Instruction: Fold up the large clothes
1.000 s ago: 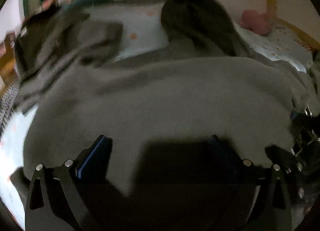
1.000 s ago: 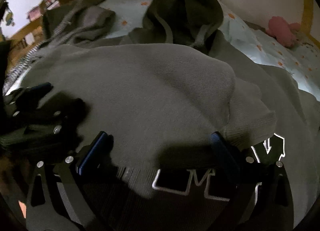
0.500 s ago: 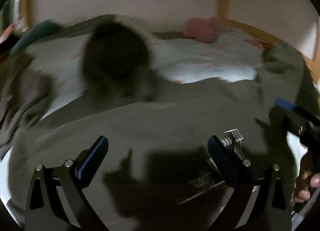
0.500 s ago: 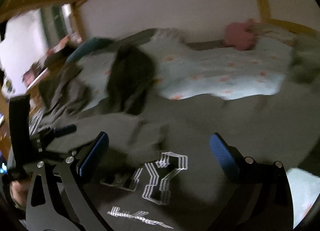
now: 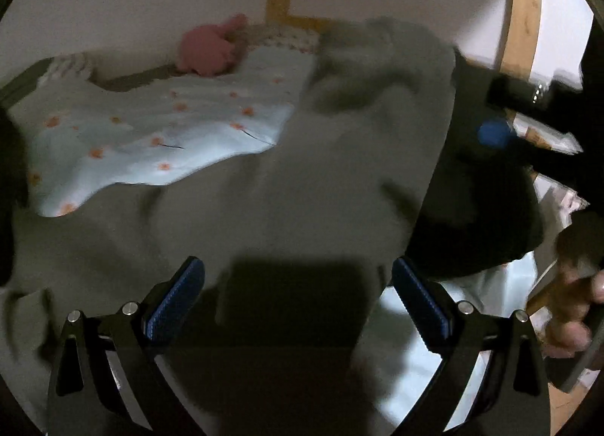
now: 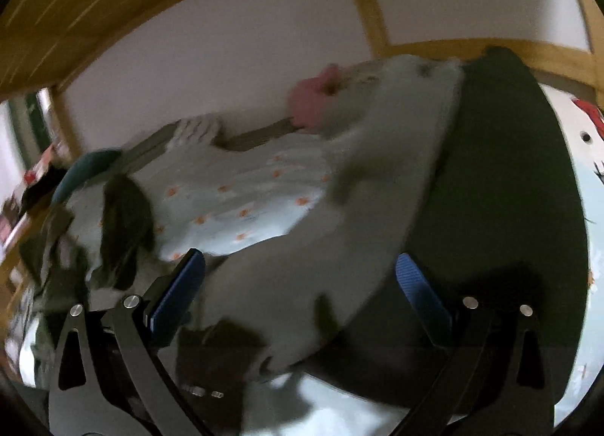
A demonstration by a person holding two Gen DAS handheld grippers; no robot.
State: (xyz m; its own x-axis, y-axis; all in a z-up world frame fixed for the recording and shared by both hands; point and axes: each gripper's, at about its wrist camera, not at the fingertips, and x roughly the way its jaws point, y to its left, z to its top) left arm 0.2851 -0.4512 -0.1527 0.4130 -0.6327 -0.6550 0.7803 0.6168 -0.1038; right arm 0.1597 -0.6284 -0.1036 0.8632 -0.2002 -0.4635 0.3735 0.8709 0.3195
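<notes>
The large grey knit hooded sweatshirt (image 5: 302, 190) lies spread over the pale blue flower-print bedsheet (image 5: 151, 134), one edge apparently lifted, though blur hides how. Your left gripper (image 5: 298, 300) hangs above the sweatshirt, fingers spread wide, gripping nothing. Your right gripper (image 6: 300, 285) is spread likewise over it. Beyond the sweatshirt sits a pink plush toy (image 5: 209, 49).

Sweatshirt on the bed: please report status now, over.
Left tongs open, right tongs open. Grey sweatshirt spread over the bed, blurred. Pink toy at far wall, apart.
</notes>
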